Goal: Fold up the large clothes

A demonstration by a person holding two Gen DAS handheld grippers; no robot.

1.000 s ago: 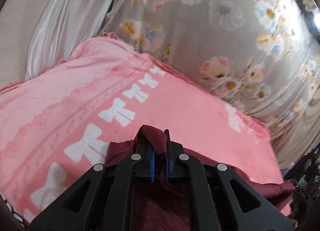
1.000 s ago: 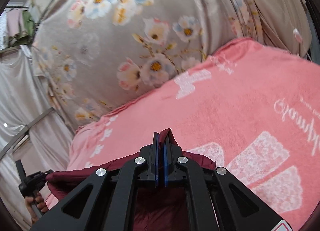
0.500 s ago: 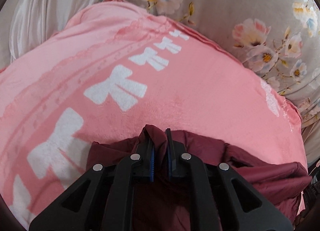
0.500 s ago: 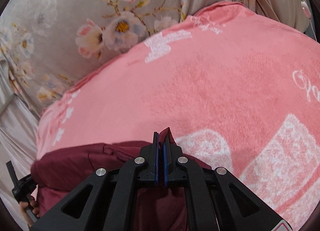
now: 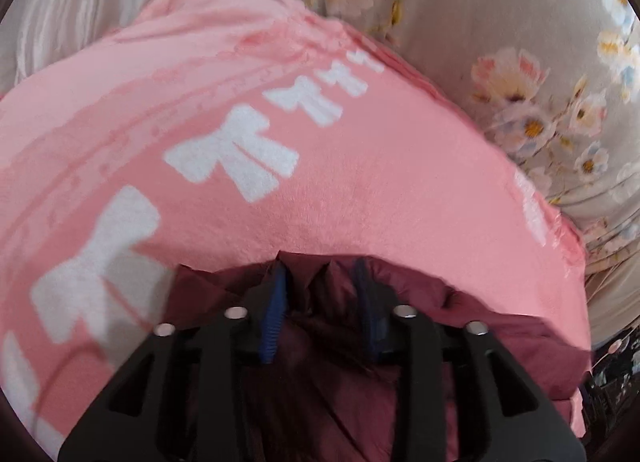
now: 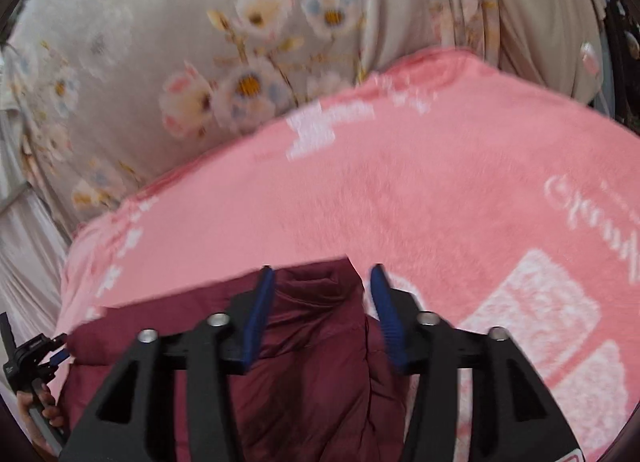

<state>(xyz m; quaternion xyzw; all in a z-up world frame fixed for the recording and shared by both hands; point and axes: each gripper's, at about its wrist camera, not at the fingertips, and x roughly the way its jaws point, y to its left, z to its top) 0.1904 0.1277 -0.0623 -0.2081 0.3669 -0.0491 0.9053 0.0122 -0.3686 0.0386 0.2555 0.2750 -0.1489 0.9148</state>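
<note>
**Both grips let go — fold edge laid down**

Your left hand-held gripper [image 5: 318, 282] has just been opening; its blue pads now stand apart with a peak of the maroon garment [image 5: 460, 322] loose between them, not pinched. Your right hand-held gripper [image 6: 322, 286] has likewise just been opening, and the garment's corner sits between its jaws, free of both pads.

The garment lies on the pink blanket [image 5: 360, 166], its far edge running from one gripper to the other. This looks like the release at the end of one fold. Next, you'd likely draw both grippers back clear of the cloth, then pick a fresh edge for the following fold.

Nothing lies on the blanket ahead — only the floral sheet [image 6: 248, 62] beyond it. Watch that the pads don't drag the puffy fabric out of line.
</note>
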